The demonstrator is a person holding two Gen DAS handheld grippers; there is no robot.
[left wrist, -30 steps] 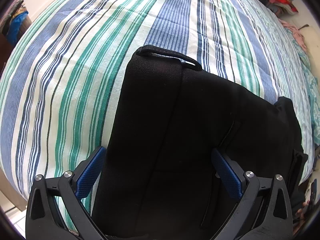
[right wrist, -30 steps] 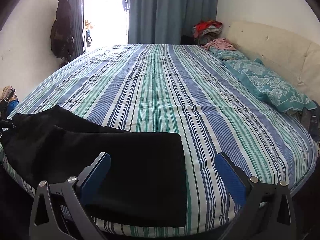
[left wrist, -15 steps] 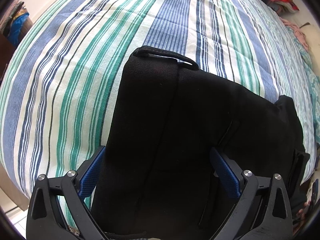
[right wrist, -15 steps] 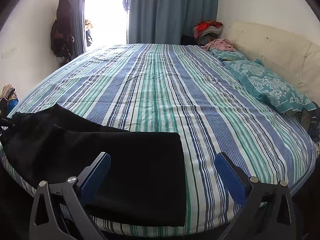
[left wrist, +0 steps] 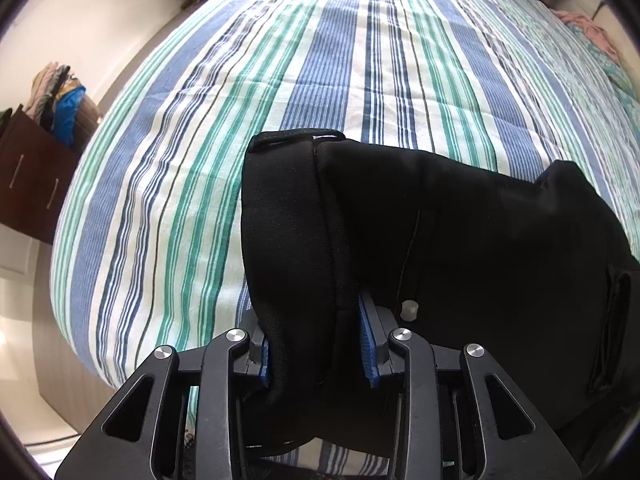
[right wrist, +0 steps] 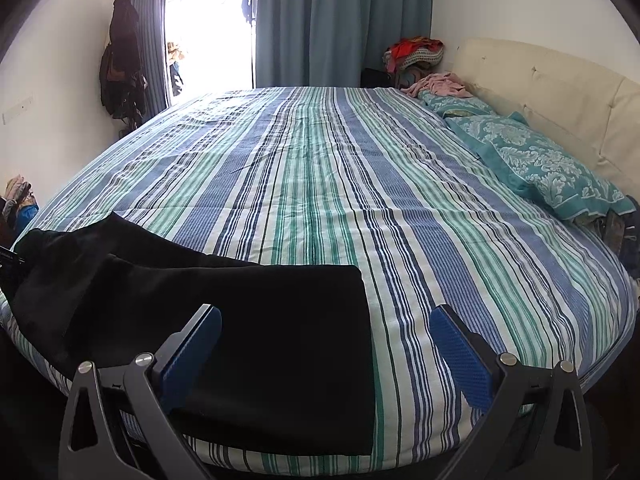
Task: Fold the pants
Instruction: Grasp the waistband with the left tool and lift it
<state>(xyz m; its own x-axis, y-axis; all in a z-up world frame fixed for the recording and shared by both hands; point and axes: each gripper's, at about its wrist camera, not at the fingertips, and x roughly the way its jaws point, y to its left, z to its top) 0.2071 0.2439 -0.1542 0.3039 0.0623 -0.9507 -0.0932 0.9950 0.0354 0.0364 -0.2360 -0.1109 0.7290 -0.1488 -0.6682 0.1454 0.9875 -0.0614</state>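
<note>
No readable text, label, brand, number or sign appears anywhere in either view.

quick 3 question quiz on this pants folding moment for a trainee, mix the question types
1. True or false: the right gripper is clamped on the black pants.
2. Which part of the pants sits between the blue pads of the left gripper? A) a leg hem B) the waistband end C) nothing
3. Fill in: the pants lie on a bed with a ______ sheet.

Key:
1. False. Its jaws stand wide apart over the pants' far end and grip nothing.
2. B. The jaws are closing on the bunched waistband end, with fabric between them.
3. Striped (blue, green and white).
</note>
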